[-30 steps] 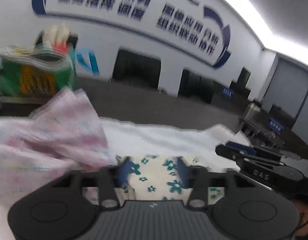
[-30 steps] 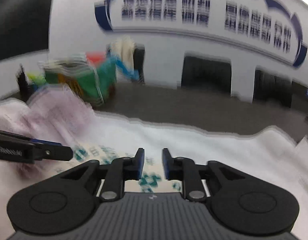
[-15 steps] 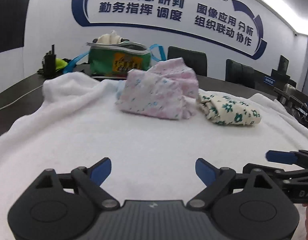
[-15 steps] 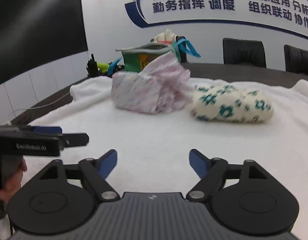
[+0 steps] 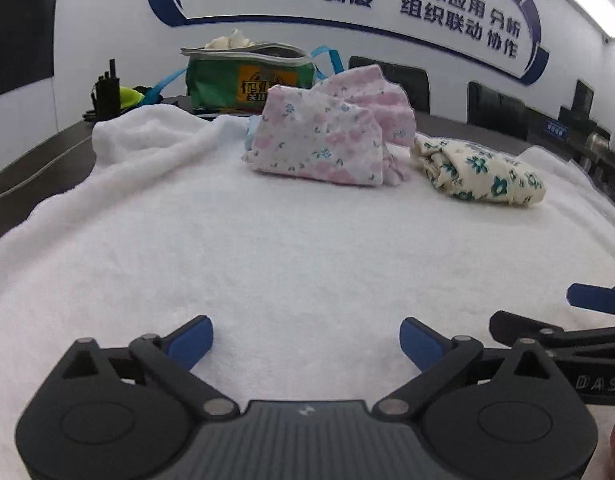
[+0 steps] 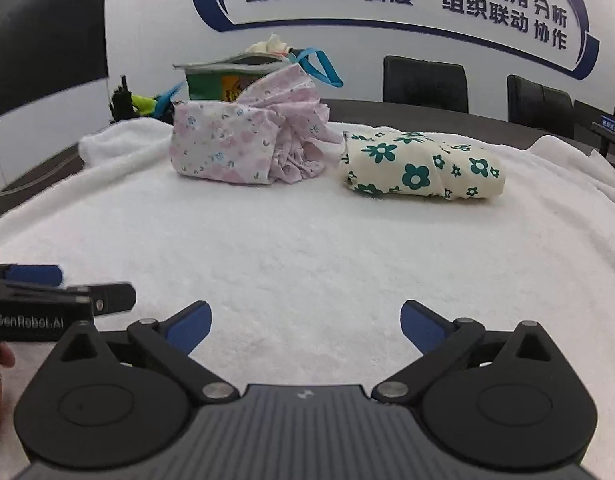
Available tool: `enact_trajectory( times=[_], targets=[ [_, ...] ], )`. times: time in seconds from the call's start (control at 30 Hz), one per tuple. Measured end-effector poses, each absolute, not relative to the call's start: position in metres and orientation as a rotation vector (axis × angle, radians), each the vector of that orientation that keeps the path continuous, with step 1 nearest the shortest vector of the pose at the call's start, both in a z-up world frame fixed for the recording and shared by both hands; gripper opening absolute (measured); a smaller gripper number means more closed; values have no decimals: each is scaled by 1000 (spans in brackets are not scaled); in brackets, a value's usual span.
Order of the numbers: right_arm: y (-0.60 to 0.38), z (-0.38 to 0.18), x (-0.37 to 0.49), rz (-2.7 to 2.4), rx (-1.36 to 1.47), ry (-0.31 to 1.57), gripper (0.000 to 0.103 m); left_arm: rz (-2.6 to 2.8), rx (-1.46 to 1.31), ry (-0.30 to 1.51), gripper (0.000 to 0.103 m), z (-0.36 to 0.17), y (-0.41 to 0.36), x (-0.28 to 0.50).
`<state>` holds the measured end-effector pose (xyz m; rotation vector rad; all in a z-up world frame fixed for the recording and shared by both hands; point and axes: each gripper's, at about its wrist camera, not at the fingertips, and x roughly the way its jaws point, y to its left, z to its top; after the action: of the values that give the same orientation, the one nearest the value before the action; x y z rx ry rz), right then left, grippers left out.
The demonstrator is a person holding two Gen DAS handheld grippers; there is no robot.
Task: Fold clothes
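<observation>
Between folds: my left gripper (image 5: 306, 340) and right gripper (image 6: 305, 325), jaws just opened wide and empty over the white towel (image 5: 291, 256); cream green-flowered folded bundle (image 6: 421, 166) at one o'clock; crumpled pink floral garment (image 6: 247, 144) at eleven, likely next to grasp.

The left gripper (image 5: 306, 340) is black, with a ribbed dark grey plate in the middle that has a small light mark. Two round black discs are at its sides. Thin black link bars with silver pins carry the fingers (image 5: 189, 338), which end in blue pads. The right gripper (image 6: 305, 322) has the same shape and colours. On their sides are white letters: "GenRobot.AI" on the left one, "DAS" on the right one.
</observation>
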<state>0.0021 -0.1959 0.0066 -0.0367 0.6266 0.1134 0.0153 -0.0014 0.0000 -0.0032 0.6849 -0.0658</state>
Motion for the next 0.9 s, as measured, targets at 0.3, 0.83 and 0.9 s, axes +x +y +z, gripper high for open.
enact_trajectory(
  times=[0.3, 0.83, 0.9],
  targets=[
    [-196, -3, 12, 109, -36, 693, 103, -58, -36, 678, 103, 0, 5, 13],
    [-195, -3, 16, 148, -50, 688, 102, -62, -52, 672, 103, -1, 6, 12],
    [-195, -3, 16, 149, -50, 688, 102, -61, -52, 672, 103, 0, 5, 12]
  ],
)
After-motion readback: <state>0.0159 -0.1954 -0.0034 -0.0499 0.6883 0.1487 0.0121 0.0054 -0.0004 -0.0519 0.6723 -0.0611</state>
